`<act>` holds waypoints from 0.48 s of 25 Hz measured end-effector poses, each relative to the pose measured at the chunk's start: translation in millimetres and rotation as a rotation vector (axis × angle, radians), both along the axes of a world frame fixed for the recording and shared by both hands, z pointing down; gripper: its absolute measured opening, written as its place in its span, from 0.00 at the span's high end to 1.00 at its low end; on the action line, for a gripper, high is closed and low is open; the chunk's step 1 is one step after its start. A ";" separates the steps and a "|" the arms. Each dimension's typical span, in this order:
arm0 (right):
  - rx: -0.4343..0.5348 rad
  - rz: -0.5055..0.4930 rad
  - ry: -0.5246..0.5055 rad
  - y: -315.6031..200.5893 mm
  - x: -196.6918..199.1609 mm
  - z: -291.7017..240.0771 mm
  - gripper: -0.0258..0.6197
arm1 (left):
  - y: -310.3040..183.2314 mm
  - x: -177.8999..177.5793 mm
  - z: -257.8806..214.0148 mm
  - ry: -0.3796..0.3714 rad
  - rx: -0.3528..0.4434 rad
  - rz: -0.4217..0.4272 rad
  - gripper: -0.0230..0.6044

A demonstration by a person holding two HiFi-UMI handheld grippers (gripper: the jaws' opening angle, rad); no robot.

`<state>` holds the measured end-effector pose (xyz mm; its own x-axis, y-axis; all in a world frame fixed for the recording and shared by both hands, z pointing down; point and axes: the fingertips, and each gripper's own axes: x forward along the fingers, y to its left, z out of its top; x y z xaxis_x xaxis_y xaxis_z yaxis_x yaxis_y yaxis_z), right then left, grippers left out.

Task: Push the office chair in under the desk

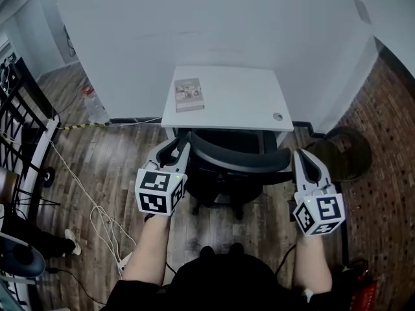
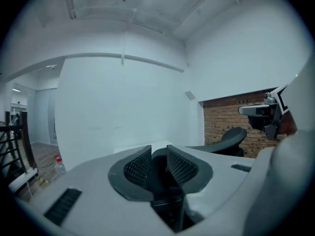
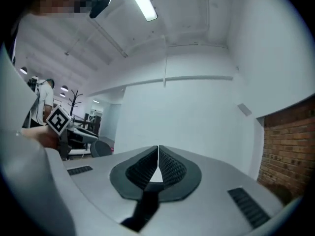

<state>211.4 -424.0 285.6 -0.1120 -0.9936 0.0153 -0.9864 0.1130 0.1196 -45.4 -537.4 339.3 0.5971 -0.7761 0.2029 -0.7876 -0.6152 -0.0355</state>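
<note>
A black office chair stands with its seat partly under the white desk [image 1: 233,99], and its curved backrest [image 1: 240,159] faces me. My left gripper [image 1: 181,145] is at the backrest's left end. In the left gripper view the dark backrest edge fills the gap between the left gripper's [image 2: 158,154] pads, so it is shut on it. The backrest [image 2: 231,136] curves away to the right there. My right gripper [image 1: 299,154] sits just beside the backrest's right end. The right gripper's [image 3: 158,149] pads meet with nothing between them.
A book [image 1: 189,94] and a round grommet [image 1: 277,116] are on the desk. A white wall is behind it, a brick wall [image 1: 382,141] to the right. A water bottle [image 1: 94,105], cables [image 1: 84,193] and a black rack [image 1: 19,128] lie left; a round dark object [image 1: 350,144] is on the floor right.
</note>
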 end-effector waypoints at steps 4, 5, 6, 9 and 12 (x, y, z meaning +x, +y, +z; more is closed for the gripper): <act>0.007 -0.018 -0.043 -3.7 -5.1 2.8 0.95 | 16.5 -0.5 -5.4 0.047 -0.007 -0.035 0.81; 0.001 -0.021 -0.051 -4.4 -5.3 6.1 0.95 | 20.7 -1.0 -6.3 0.050 -0.004 -0.045 0.81; -0.009 -0.025 -0.059 -5.3 -5.6 10.7 0.95 | 24.3 -1.9 -6.7 0.053 -0.002 -0.056 0.81; -0.046 -0.044 -0.081 -8.0 -6.3 28.3 0.95 | 32.5 -3.7 -2.7 0.060 -0.003 -0.094 0.81; -0.041 -0.058 -0.104 -9.6 -4.5 36.9 0.95 | 35.2 -1.1 11.5 0.047 -0.026 -0.117 0.81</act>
